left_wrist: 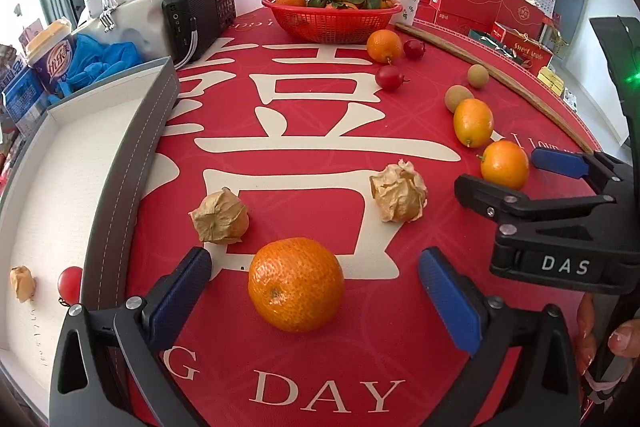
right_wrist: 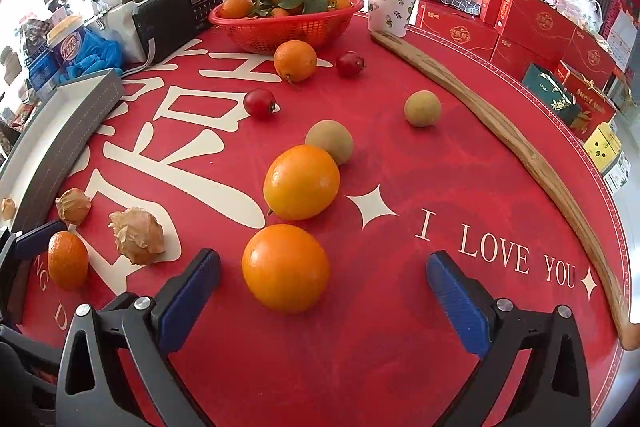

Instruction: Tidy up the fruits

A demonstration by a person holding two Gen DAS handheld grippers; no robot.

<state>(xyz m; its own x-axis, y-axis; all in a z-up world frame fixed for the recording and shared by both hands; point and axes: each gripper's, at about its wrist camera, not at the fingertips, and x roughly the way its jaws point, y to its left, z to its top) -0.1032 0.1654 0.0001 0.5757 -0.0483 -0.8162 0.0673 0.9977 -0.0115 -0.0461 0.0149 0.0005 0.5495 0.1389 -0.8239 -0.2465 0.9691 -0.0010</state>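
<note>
My left gripper (left_wrist: 316,295) is open around a rough-skinned mandarin (left_wrist: 296,283) on the red mat, not touching it. Two papery husk fruits (left_wrist: 221,215) (left_wrist: 399,191) lie just beyond. My right gripper (right_wrist: 322,291) is open, with a smooth orange (right_wrist: 285,267) between its fingers near the left one. A second orange (right_wrist: 301,182), two brown-green round fruits (right_wrist: 330,141) (right_wrist: 422,108), two cherry tomatoes (right_wrist: 260,103) (right_wrist: 349,64) and another mandarin (right_wrist: 295,60) lie farther off. The right gripper also shows in the left wrist view (left_wrist: 516,167).
A grey-rimmed white tray (left_wrist: 132,147) at the left holds a cherry tomato (left_wrist: 70,285) and a husk fruit (left_wrist: 23,283). A red basket (left_wrist: 332,15) of mandarins, a black radio (left_wrist: 200,15), a paper cup (right_wrist: 390,3) and a wooden stick (right_wrist: 520,147) stand around the mat.
</note>
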